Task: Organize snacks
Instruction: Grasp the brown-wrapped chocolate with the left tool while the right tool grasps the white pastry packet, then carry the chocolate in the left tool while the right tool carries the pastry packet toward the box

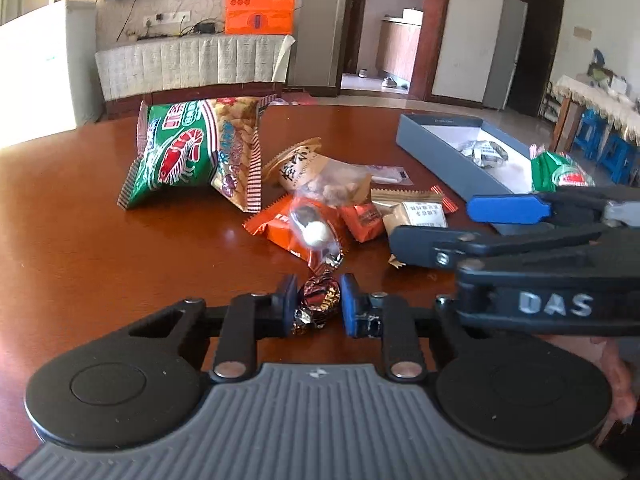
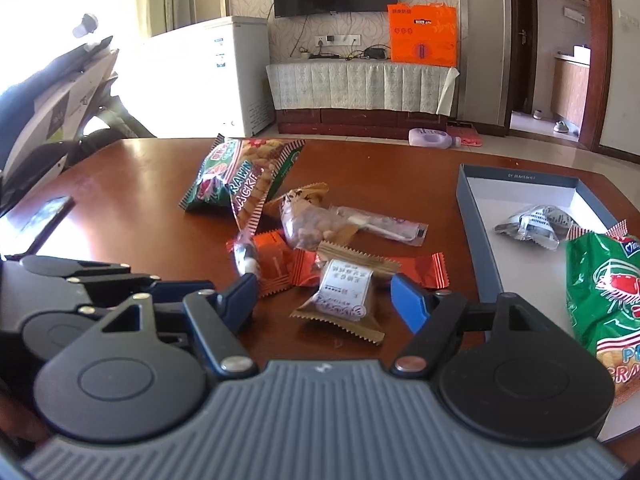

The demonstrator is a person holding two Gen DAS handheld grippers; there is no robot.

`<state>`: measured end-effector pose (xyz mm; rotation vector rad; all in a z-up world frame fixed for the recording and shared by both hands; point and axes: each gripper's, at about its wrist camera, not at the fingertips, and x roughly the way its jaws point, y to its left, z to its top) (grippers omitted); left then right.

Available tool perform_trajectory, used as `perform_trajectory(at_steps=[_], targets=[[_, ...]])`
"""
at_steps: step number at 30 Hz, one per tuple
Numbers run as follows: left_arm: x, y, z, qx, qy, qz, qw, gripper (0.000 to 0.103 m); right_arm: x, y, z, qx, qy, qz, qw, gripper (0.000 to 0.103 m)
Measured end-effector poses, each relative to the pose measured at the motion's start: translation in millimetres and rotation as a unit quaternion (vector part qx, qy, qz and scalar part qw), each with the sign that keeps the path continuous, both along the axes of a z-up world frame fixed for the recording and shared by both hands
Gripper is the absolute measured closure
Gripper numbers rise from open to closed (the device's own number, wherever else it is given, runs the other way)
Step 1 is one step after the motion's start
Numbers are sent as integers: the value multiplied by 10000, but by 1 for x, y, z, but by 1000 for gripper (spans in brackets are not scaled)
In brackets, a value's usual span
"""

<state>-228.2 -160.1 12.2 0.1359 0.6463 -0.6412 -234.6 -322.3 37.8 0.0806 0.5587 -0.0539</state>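
My left gripper (image 1: pixel 319 305) is shut on a small candy in dark shiny foil (image 1: pixel 318 300), low over the brown table (image 1: pixel 80 220). My right gripper (image 2: pixel 322 294) stands open, its fingers on either side of a brown packet with a white label (image 2: pixel 344 300) without pressing it. That gripper also reaches in from the right in the left wrist view (image 1: pixel 434 226). Behind lie orange packets (image 1: pixel 288 228), a clear nut pouch (image 1: pixel 332 184) and a green prawn-cracker bag (image 1: pixel 192 152). The grey-blue box (image 2: pixel 476 240) holds a silver packet (image 2: pixel 532 220) and a second green bag (image 2: pixel 600 288).
A dark flat phone-like thing (image 2: pixel 36 220) lies at the table's left edge. The table's rounded far edge (image 2: pixel 360 142) runs behind the snacks. Beyond it stand a covered cabinet with an orange bag (image 2: pixel 422 34) and a white freezer (image 2: pixel 224 72).
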Motion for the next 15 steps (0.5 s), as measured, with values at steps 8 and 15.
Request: perform_trajectory(at_steps=[8,15], targets=[[-5,2,-2,23,65,38,10000,76,10,-5,-5,135,105,-161,9997,36],[-8,2,-1,-83,82,51,9999,76,17,-9,-10,196,247,-98,9995,62]])
